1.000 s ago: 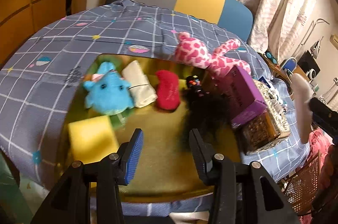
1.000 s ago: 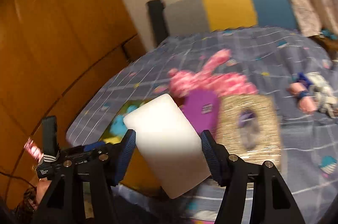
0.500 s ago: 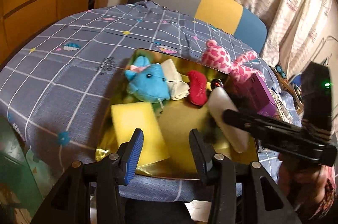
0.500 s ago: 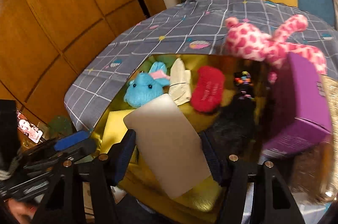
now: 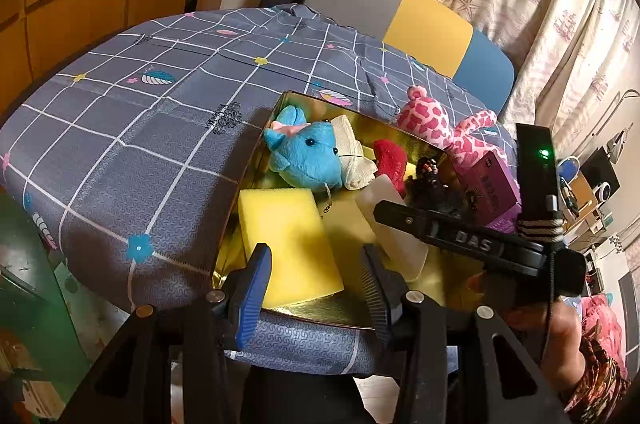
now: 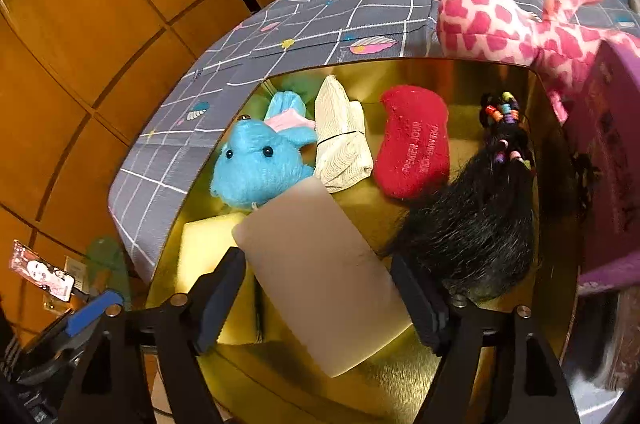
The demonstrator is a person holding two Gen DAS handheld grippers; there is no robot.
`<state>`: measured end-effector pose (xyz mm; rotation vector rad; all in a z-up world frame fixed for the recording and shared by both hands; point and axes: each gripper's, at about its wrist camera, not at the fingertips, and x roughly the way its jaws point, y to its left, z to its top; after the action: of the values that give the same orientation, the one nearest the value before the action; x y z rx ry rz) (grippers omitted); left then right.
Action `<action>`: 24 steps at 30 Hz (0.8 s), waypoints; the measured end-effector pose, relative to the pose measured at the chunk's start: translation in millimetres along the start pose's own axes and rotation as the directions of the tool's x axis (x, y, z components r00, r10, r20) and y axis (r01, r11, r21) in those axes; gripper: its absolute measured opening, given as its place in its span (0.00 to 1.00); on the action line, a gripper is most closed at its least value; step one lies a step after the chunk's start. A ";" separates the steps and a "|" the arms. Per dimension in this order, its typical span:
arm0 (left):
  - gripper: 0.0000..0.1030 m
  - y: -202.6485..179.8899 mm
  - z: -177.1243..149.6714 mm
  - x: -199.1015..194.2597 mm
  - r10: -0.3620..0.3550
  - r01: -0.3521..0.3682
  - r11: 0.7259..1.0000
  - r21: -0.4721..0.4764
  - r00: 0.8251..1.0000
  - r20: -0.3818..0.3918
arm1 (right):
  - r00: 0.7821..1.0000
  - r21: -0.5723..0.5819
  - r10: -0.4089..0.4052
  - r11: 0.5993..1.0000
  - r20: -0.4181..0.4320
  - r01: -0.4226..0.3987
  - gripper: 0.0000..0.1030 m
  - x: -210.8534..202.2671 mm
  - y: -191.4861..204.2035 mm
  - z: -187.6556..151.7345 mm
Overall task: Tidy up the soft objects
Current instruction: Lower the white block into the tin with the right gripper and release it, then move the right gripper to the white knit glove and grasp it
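A gold tray (image 5: 256, 160) (image 6: 460, 62) holds a blue plush (image 5: 308, 156) (image 6: 256, 164), a cream cloth roll (image 6: 340, 140), a red pad (image 6: 416, 144), a black hair tuft (image 6: 480, 216) and a yellow sponge (image 5: 288, 236). A white sponge (image 6: 336, 304) (image 5: 400, 252) lies in the tray between the fingers of my right gripper (image 6: 318, 264). Its jaws are opening, and the pads stand just off the sponge's sides. My left gripper (image 5: 316, 264) hovers open and empty over the tray's near edge, above the yellow sponge.
A pink spotted giraffe plush (image 5: 436, 120) (image 6: 500, 20) lies on the checked tablecloth (image 5: 140, 128) behind the tray. A purple box (image 5: 496, 184) (image 6: 612, 164) stands against the tray's right side. A padded chair (image 5: 400, 12) is behind the table, with a wooden wall to the left.
My right gripper came down from above the table into the tray with the white sponge, and its jaws have widened off it. The left gripper drifted sideways along the tray's near edge.
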<state>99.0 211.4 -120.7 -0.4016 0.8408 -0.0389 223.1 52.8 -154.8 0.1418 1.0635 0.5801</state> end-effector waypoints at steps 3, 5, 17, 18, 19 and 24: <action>0.44 -1.9 -1.3 2.9 -0.004 0.004 1.000 -0.002 1.000 -0.005 | 1.000 0.002 0.016 1.000 0.011 -0.016 0.77 -9.4 -1.0 -4.3; 0.44 -3.9 -2.3 4.8 -0.007 0.007 1.000 -0.002 1.000 -0.010 | 0.999 0.000 0.027 1.000 0.023 -0.027 0.81 -16.8 -0.8 -6.6; 0.43 -29.1 -5.9 12.6 -0.087 0.089 0.996 0.033 0.995 -0.038 | 0.989 -0.044 0.056 0.998 0.138 -0.050 0.81 -74.0 6.5 -7.7; 0.43 -33.4 -6.7 13.9 -0.096 0.097 0.994 0.040 0.995 -0.043 | 0.987 -0.054 0.056 0.997 0.149 -0.048 0.81 -79.7 7.5 -8.1; 0.43 -36.6 -7.0 14.9 -0.101 0.103 0.994 0.046 0.994 -0.046 | 0.986 -0.065 0.050 0.997 0.162 -0.040 0.81 -85.8 8.9 -8.7; 0.43 -56.5 -8.8 21.6 -0.131 0.137 0.987 0.083 0.989 -0.071 | 0.966 -0.086 0.020 0.996 0.256 0.003 0.81 -125.1 6.2 -12.9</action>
<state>114.0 152.2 -121.0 -0.3749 0.8723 -0.2140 165.6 -8.2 -60.9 0.1419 0.7851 0.5969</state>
